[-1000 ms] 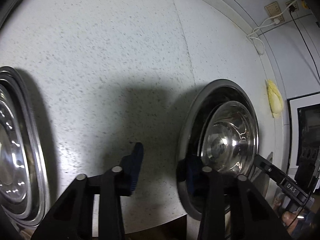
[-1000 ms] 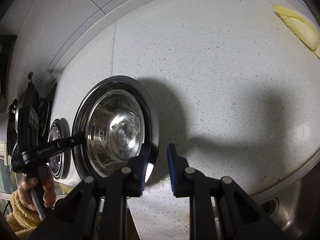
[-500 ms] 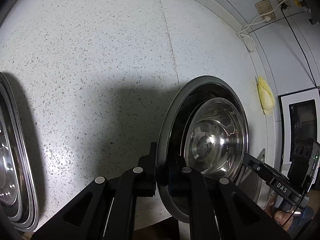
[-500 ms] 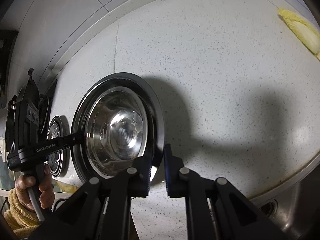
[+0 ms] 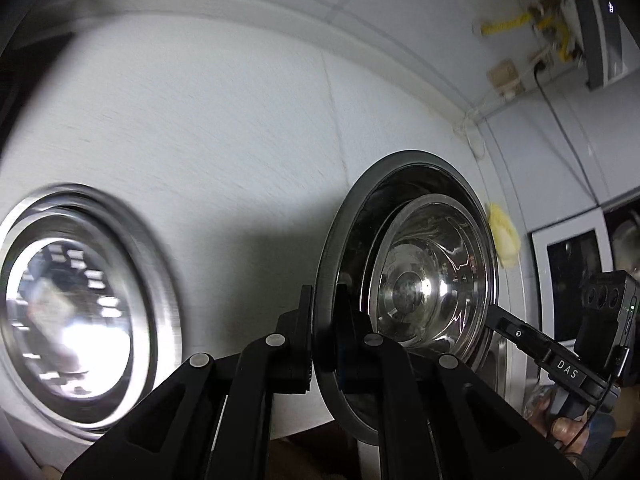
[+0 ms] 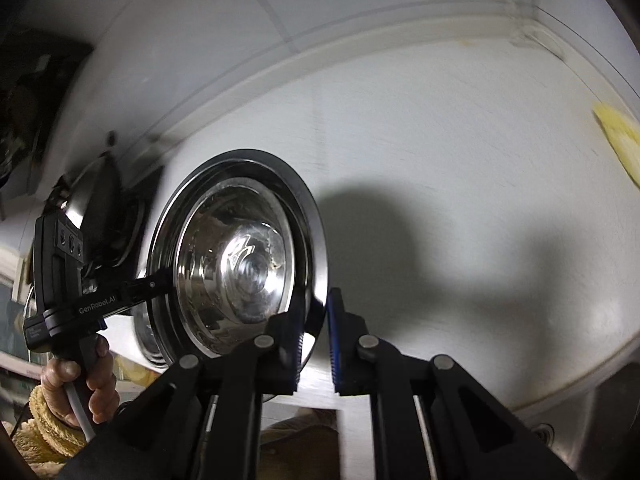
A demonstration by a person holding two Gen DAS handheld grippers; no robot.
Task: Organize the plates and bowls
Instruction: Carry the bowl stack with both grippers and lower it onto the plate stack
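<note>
A steel plate [image 5: 404, 168] with a smaller steel bowl [image 5: 432, 276] inside it is held off the white speckled counter. My left gripper [image 5: 324, 336] is shut on the plate's left rim. In the right wrist view my right gripper [image 6: 314, 340] is shut on the same plate's [image 6: 244, 160] right rim, with the bowl [image 6: 236, 268] inside. Each gripper shows in the other's view, on the far rim. A stack of steel plates [image 5: 80, 304] lies on the counter to the left.
A yellow cloth [image 5: 504, 236] lies by the back wall; it also shows in the right wrist view [image 6: 618, 140]. A dark pot [image 6: 96, 196] and another steel dish [image 6: 148, 328] sit beyond the plate. A sink edge [image 6: 600, 412] is at lower right.
Both grippers closed on the plate's opposite rims, then lifted it with the bowl off the counter. The views have tilted up and the stack at left has come into fuller view.
</note>
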